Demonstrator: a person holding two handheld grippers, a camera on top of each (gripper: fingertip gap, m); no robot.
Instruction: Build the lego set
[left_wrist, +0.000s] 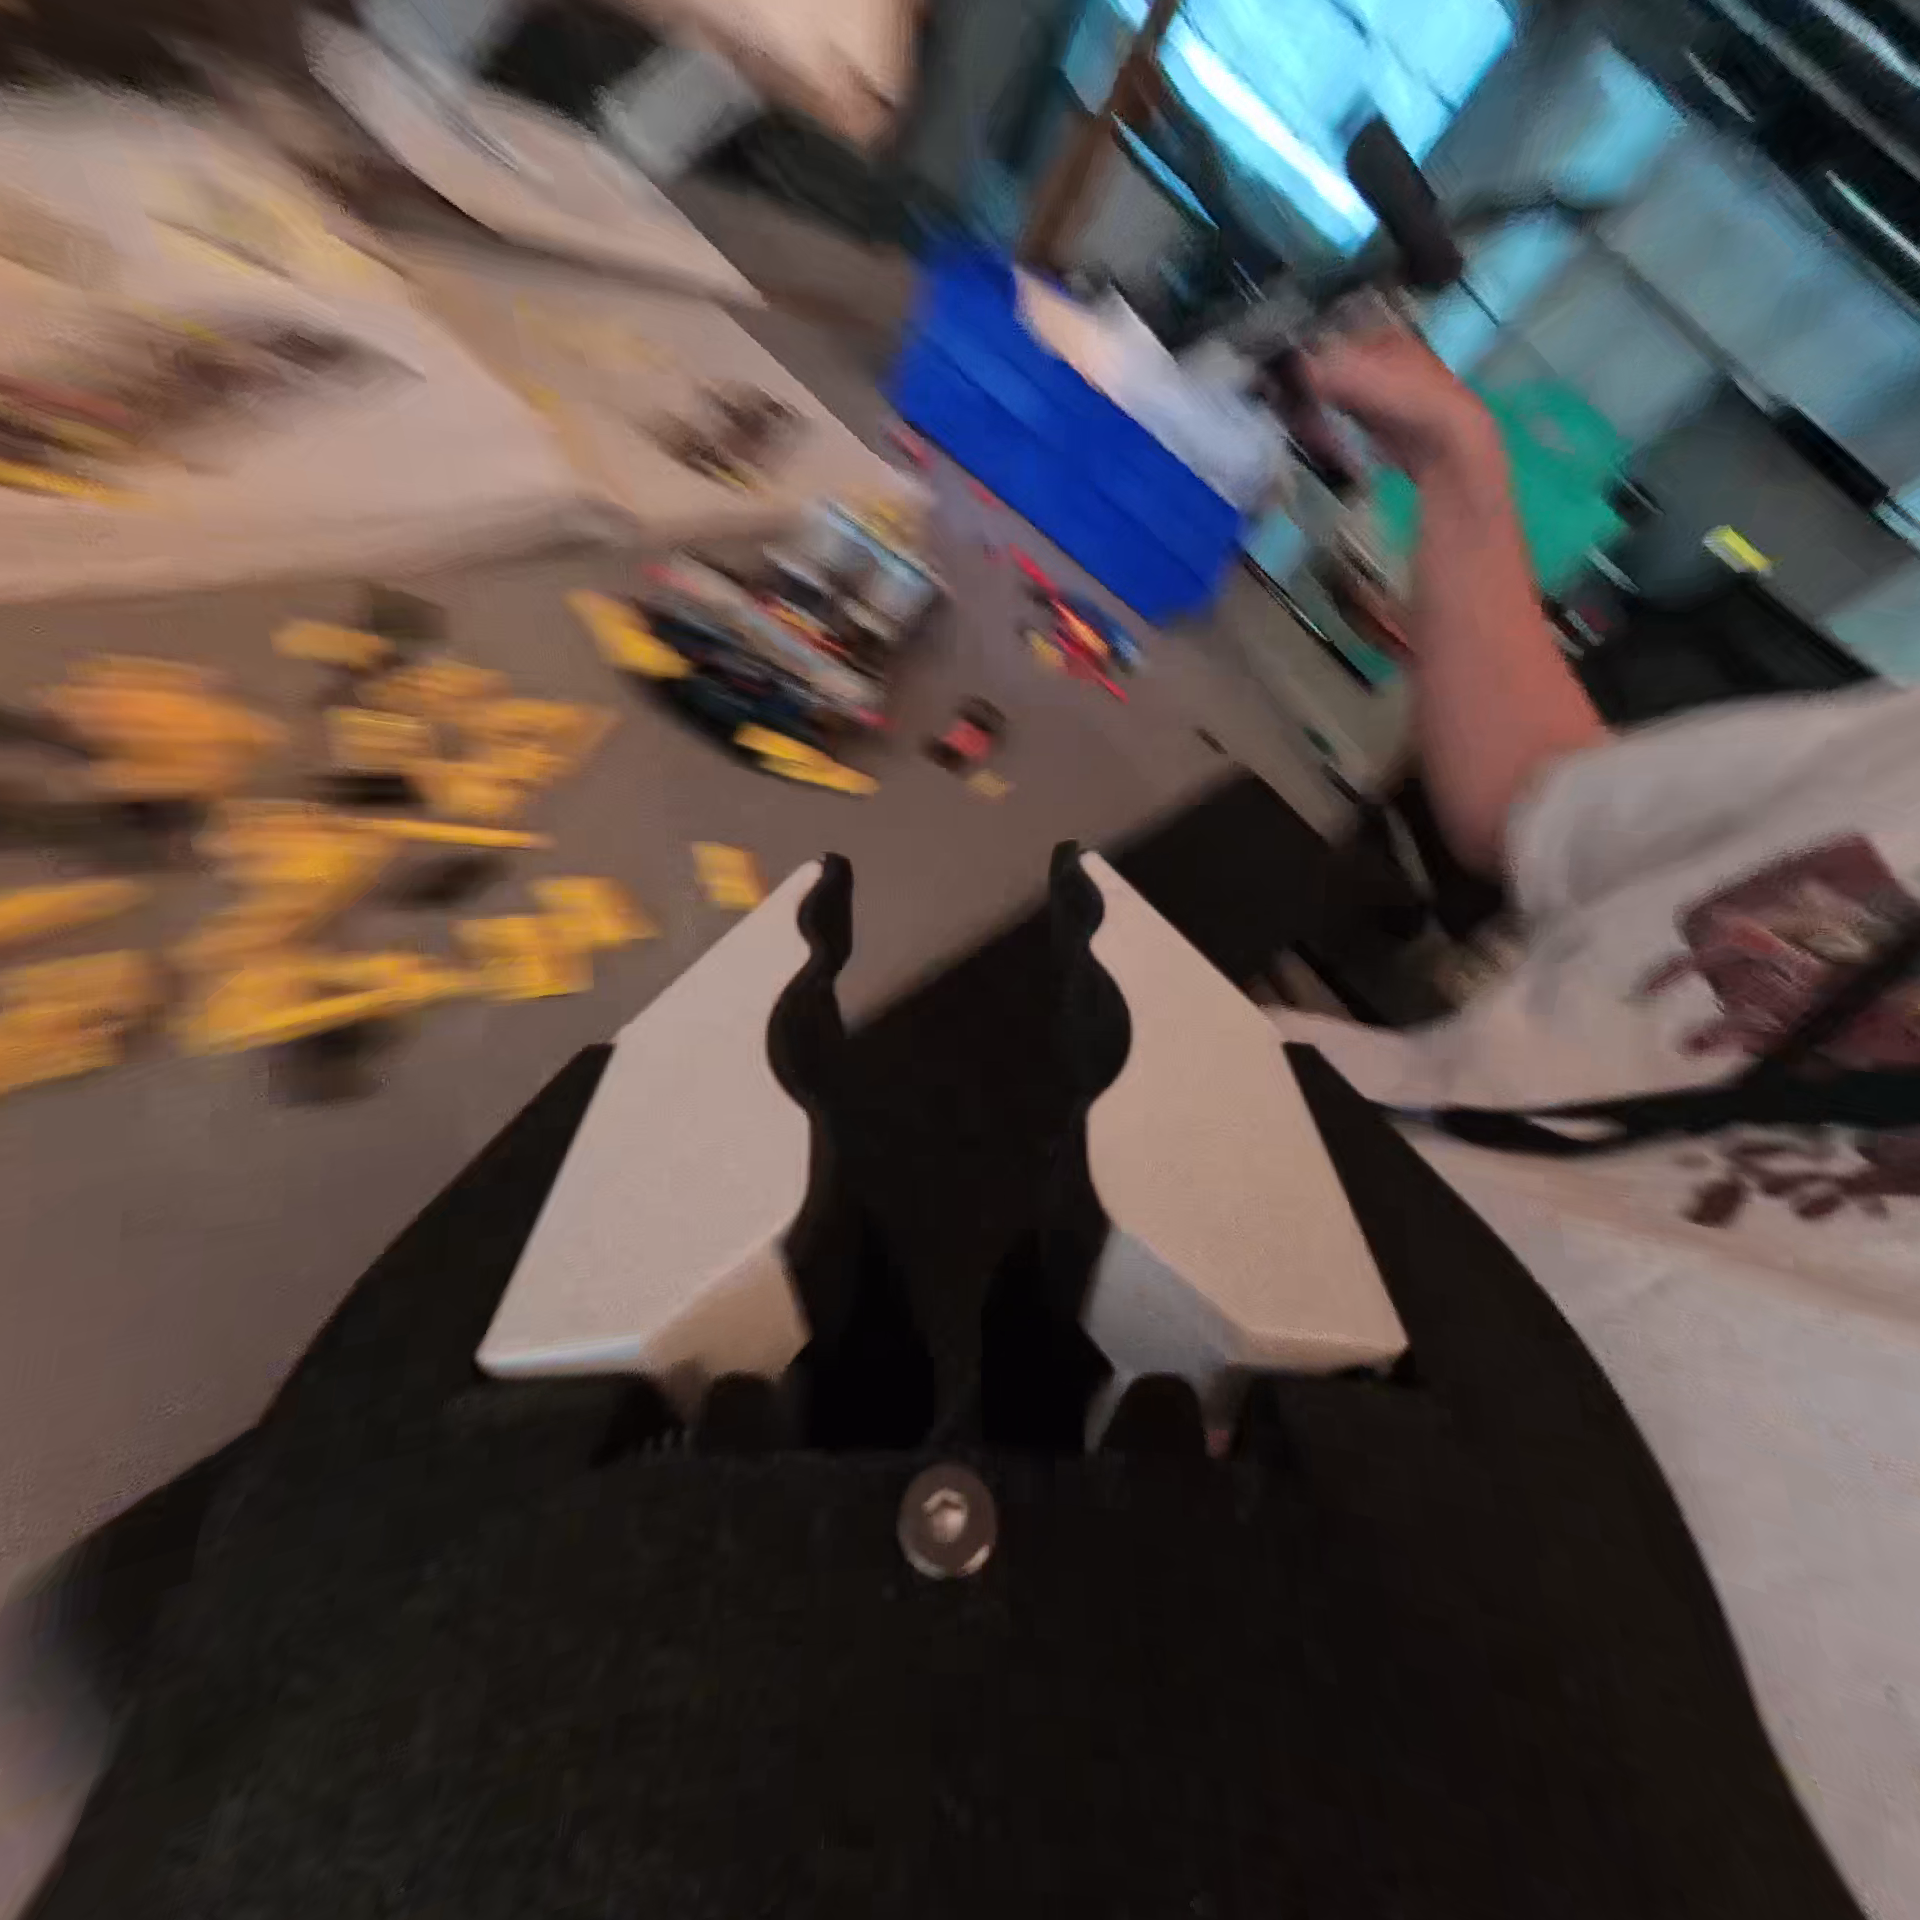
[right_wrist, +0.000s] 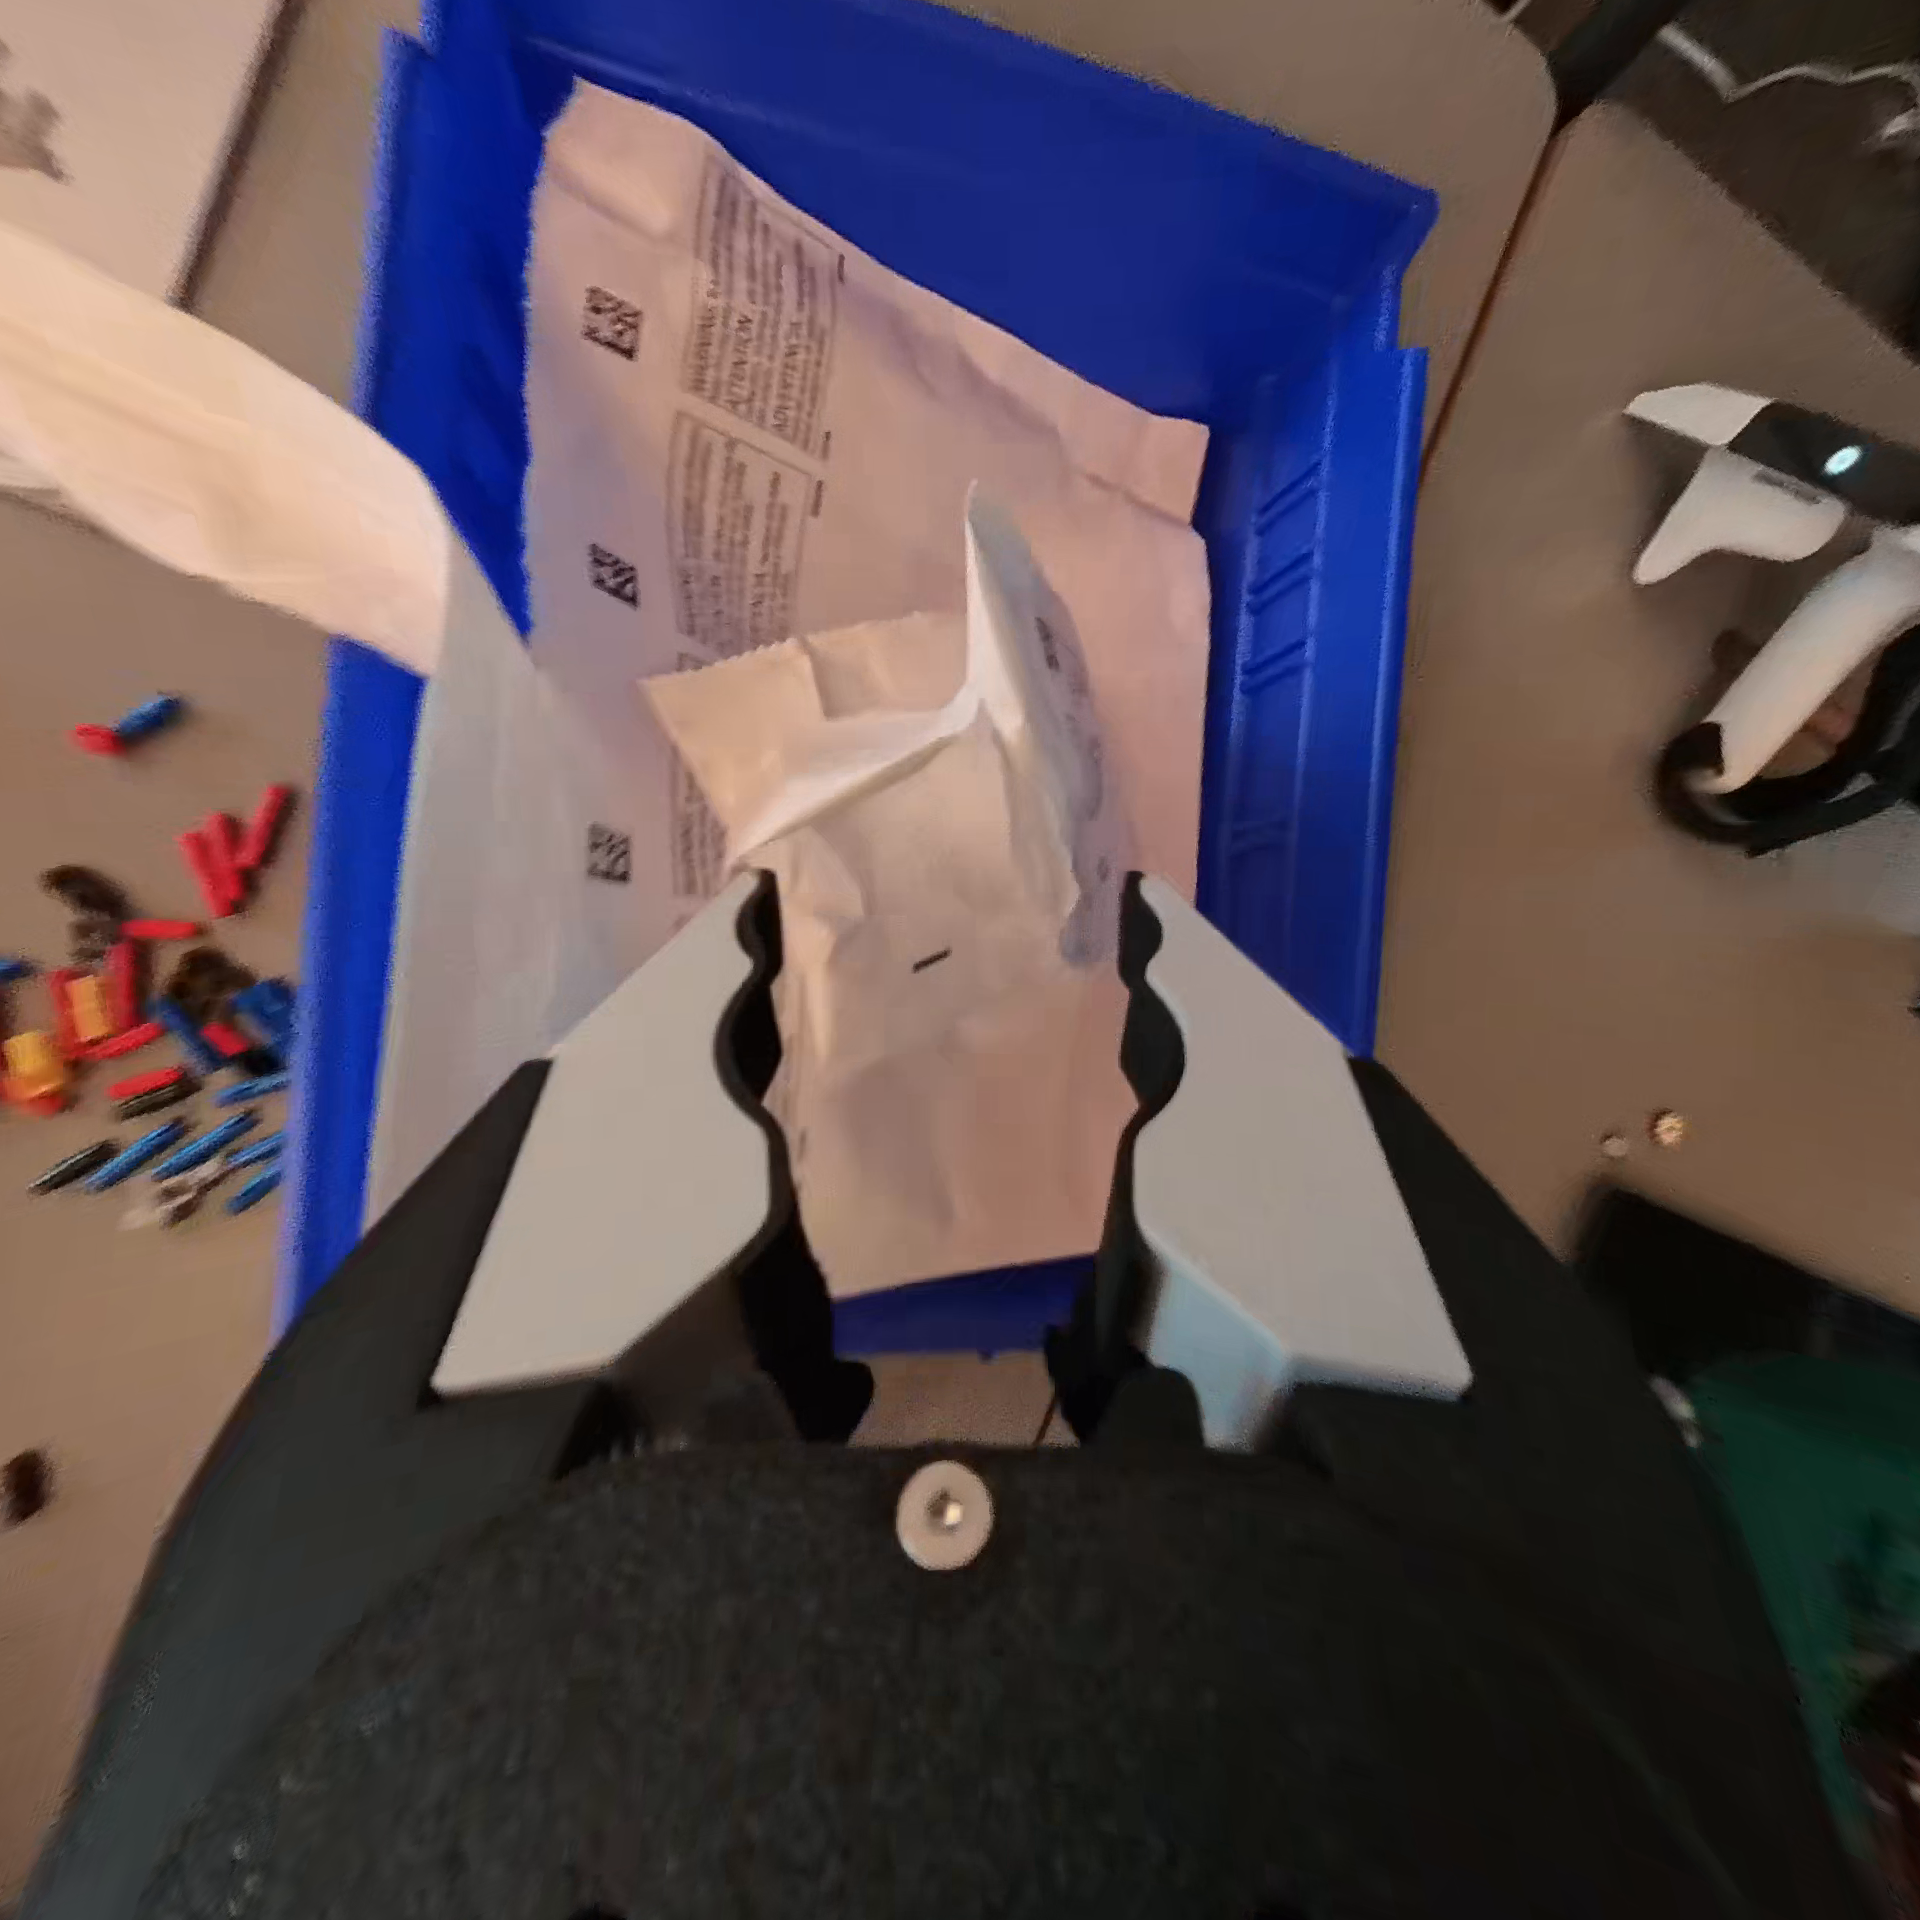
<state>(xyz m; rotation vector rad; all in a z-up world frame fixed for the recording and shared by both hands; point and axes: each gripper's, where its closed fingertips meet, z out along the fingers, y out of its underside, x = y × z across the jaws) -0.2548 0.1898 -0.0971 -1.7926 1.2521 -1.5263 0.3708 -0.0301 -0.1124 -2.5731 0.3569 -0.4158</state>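
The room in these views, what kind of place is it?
Probably a lab or office workspace: a grey table with loose toy bricks, a blue bin of paper bags, and a white handheld controller.

Even indoor light; left wrist view heavily motion-blurred.

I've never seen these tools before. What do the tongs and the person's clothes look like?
Both tongs, left and right, look alike: grey wedge-shaped fingers with wavy black inner pads, on a rough black body with a silver bolt. The person wears a white sleeve.
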